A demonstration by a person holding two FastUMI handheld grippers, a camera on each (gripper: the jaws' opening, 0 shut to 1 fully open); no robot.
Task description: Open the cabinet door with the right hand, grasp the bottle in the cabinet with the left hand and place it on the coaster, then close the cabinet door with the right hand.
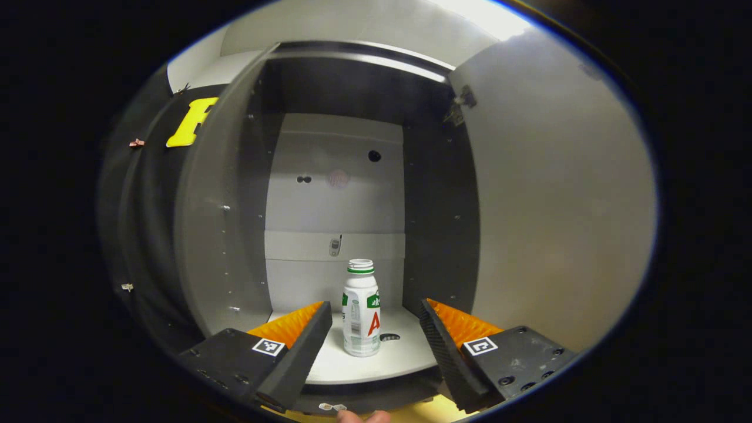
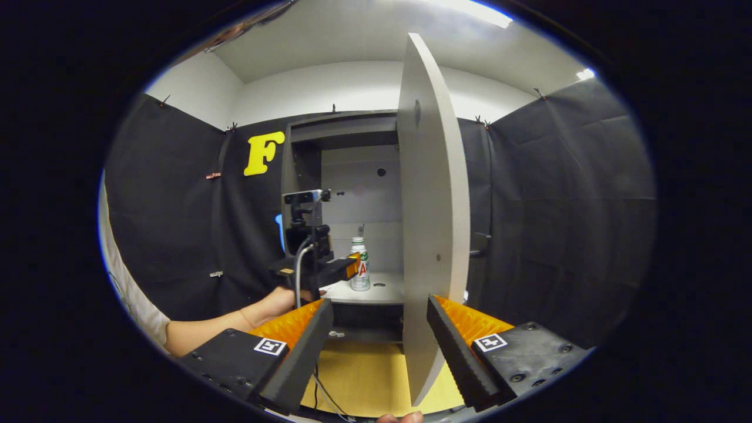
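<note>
I take the cabinet [image 1: 364,194] as my landmark. Its door [image 2: 432,235] stands swung wide open, edge-on to my right gripper view and filling the right side of my left gripper view as a pale panel.

The bottle [image 1: 361,308] stands upright on the cabinet's pale shelf [image 1: 364,367], roughly mid-shelf and near the front, white with a green band at the neck. A small dark hole sits in the shelf just beside its base, toward the door side.

My left gripper [image 1: 371,329] faces straight into the cabinet opening, jaws spread wide, one finger to each side of the bottle. Neither finger touches it; the bottle sits between and a little beyond the tips. From my right gripper view I see that same gripper at the cabinet's front edge, with a hand [image 2: 282,302] and bare forearm behind it.

My right gripper [image 2: 379,329] hangs back from the cabinet, jaws apart and holding nothing, with the door's lower edge between the fingers and apart from both. A wooden tabletop [image 2: 364,376] lies below the cabinet.
</note>
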